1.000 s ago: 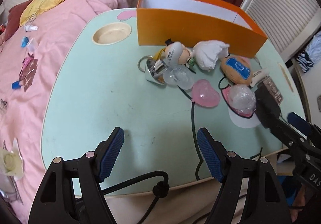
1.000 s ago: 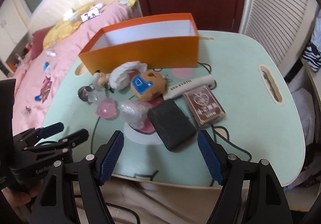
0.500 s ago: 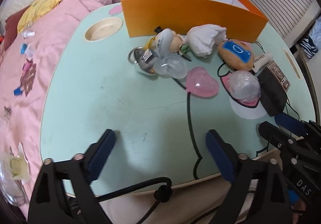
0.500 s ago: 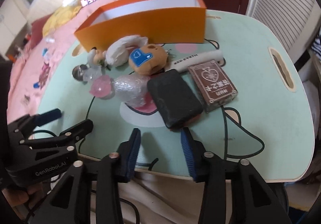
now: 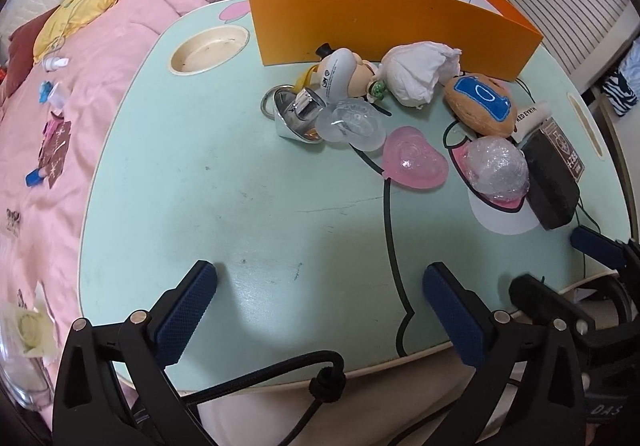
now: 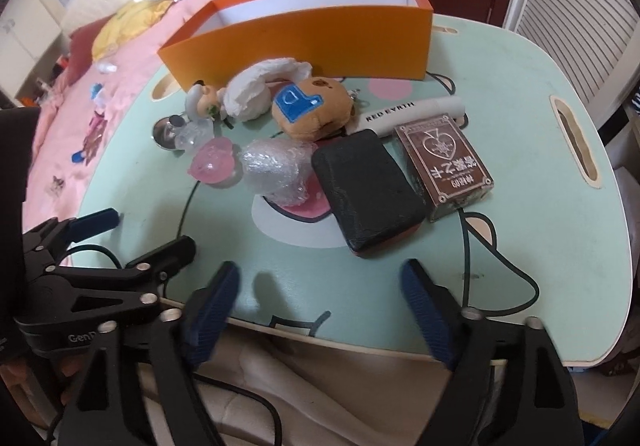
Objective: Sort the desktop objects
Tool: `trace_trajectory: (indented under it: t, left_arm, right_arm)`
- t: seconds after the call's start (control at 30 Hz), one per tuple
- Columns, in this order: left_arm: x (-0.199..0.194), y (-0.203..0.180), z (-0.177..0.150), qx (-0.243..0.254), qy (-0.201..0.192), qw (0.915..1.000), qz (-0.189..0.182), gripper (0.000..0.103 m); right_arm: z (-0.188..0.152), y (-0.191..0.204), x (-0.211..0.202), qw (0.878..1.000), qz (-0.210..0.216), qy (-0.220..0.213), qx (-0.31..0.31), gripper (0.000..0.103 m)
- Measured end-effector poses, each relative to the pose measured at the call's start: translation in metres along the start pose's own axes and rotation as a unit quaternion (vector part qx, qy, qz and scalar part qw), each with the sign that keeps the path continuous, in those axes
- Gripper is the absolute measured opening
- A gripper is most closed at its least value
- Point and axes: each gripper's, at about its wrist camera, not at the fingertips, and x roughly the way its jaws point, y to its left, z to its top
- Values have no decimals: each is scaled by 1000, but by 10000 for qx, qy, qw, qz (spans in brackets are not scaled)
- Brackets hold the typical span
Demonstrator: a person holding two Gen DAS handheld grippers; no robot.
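left gripper [image 5: 320, 288]: jaws wide apart, empty, over the bare near part of the desk [image 5: 200, 206]. right gripper [image 6: 320, 288]: jaws spread wide, gripping nothing, just short of one black pouch [image 6: 366, 186]. clustered mid-desk before one orange box [image 6: 320, 34]: one card deck [image 6: 444, 162], one white tube [image 6: 412, 112], one brown plush [image 6: 312, 110], one white wad [image 6: 256, 90], one bubble-wrap bundle [image 6: 276, 170], one pink heart [image 5: 414, 158], one clear case [image 5: 352, 120], one figurine [image 5: 340, 72], one shiny metal piece [image 5: 296, 114].
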Motion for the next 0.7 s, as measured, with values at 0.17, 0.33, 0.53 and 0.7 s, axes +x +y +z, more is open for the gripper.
trace_trajectory:
  t: [0.17, 0.33, 0.53, 0.7]
  left_arm:
    - [-9, -14, -3, 97, 14, 10000, 18, 103]
    - [-5, -10, 0, 47, 22, 10000, 6, 103]
    - [-2, -10, 0, 18, 23, 10000, 4, 103]
    - [-2, -9, 0, 42, 16, 10000, -4, 103]
  right_arm:
    - [0, -2, 2, 10000, -26, 38, 26, 103]
    - [0, -3, 1, 10000, -32, 61, 21, 103]
    - [0, -4, 1, 10000, -32, 80, 2, 103]
    - [2, -4, 2, 9999, 3, 28, -131, 103]
